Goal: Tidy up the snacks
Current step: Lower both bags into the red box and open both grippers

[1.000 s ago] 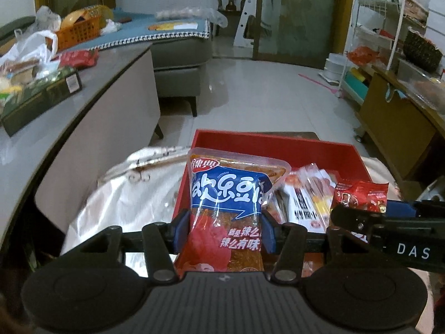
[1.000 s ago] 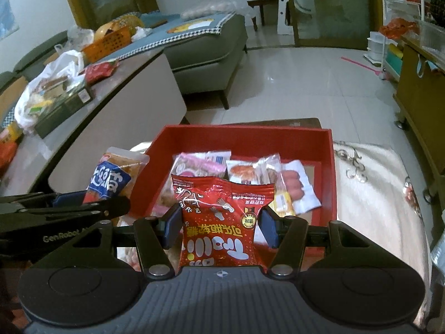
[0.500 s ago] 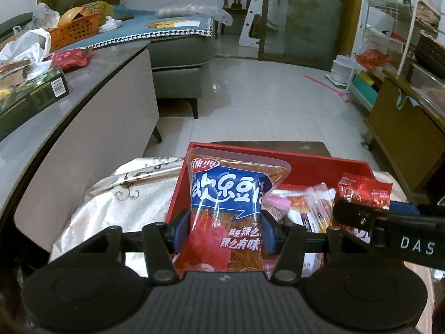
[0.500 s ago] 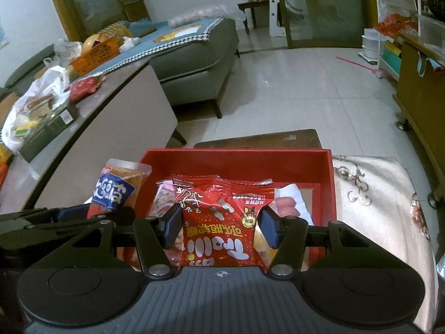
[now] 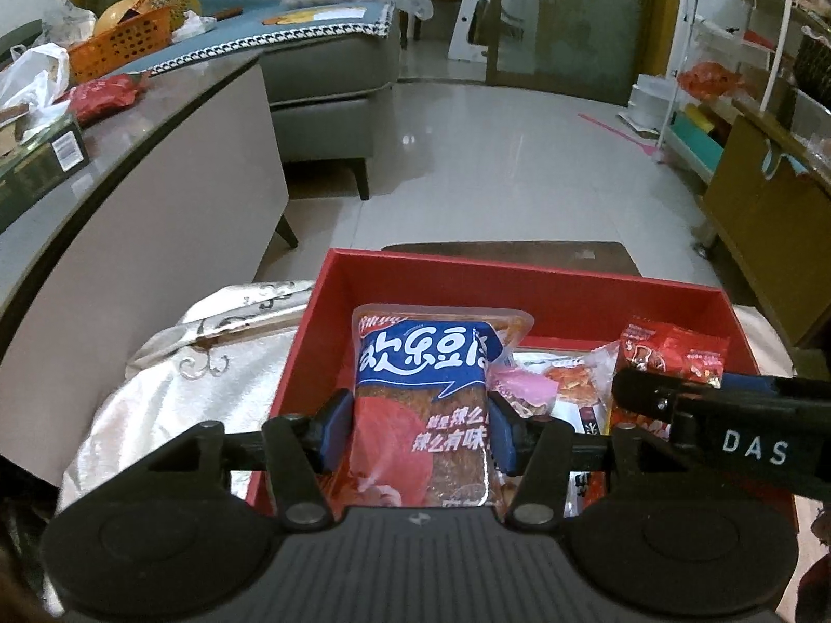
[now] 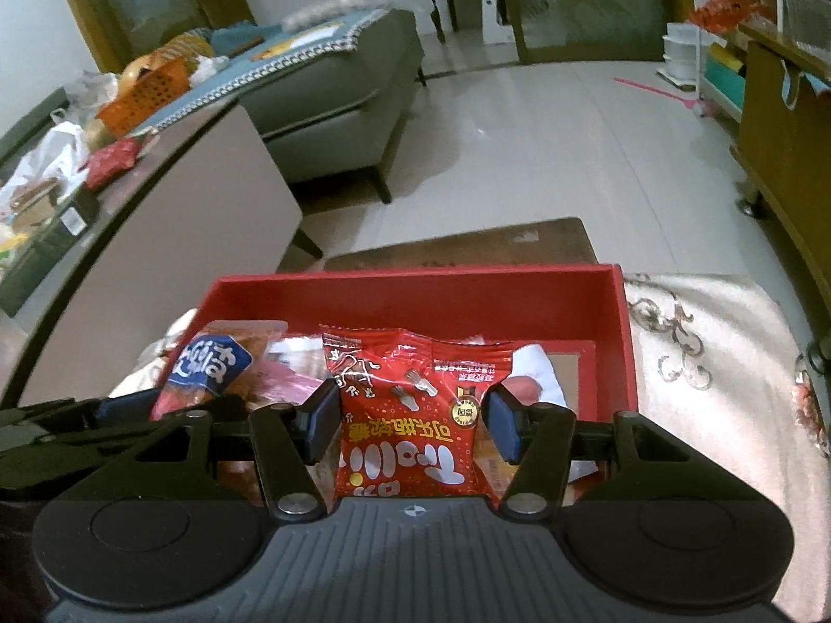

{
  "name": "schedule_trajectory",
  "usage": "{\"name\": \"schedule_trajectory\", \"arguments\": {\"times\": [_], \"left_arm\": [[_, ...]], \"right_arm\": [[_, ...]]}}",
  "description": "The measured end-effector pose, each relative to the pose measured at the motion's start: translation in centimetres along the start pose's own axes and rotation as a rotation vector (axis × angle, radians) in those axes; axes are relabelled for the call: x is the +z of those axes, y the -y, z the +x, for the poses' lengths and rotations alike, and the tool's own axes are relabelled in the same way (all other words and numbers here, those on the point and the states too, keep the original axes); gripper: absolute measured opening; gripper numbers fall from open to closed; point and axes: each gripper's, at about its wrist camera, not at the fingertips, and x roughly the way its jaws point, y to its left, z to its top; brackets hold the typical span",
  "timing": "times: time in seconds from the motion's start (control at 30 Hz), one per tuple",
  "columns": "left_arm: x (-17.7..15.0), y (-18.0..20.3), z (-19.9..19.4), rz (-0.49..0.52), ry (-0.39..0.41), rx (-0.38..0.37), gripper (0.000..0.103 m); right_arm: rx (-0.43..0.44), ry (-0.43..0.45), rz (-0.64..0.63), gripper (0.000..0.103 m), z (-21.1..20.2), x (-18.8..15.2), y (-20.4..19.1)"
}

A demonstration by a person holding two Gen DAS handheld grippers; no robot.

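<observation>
Packets, two, each pinched upright in jaws for dropping. Left gripper (image 5: 420, 428): blue packet (image 5: 423, 394). Right gripper (image 6: 413, 425): red packet (image 6: 415, 415). Both over red box (image 5: 561, 280), part-filled.

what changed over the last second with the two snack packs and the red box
Both grippers came forward and down over the red box, which now fills more of each view. The left gripper carried the blue-label pack in over the box's left part; the right gripper brought the red candy pack in over the middle. Nothing was let go: both packs stay clamped, and the snacks already in the box lie as before.
</observation>
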Motion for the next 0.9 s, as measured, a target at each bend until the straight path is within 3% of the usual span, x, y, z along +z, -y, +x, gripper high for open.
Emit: {"name": "schedule_trajectory", "arguments": {"times": [0.43, 0.7, 0.9], "left_arm": [[0.1, 0.5, -0.1, 0.023, -0.002, 0.017, 0.055], [-0.7, 0.4, -3.1, 0.040, 0.019, -0.014, 0.057], [-2.6, 1.2, -6.1, 0.077, 0.024, -0.080, 0.060]], "right_arm": [[0.009, 0.020, 0.019, 0.072, -0.4, 0.4, 0.7], [-0.015, 0.033, -0.006, 0.075, -4.3, 0.1, 0.8], [-0.054, 0.016, -0.006, 0.075, -8.2, -1.8, 2.3]]}}
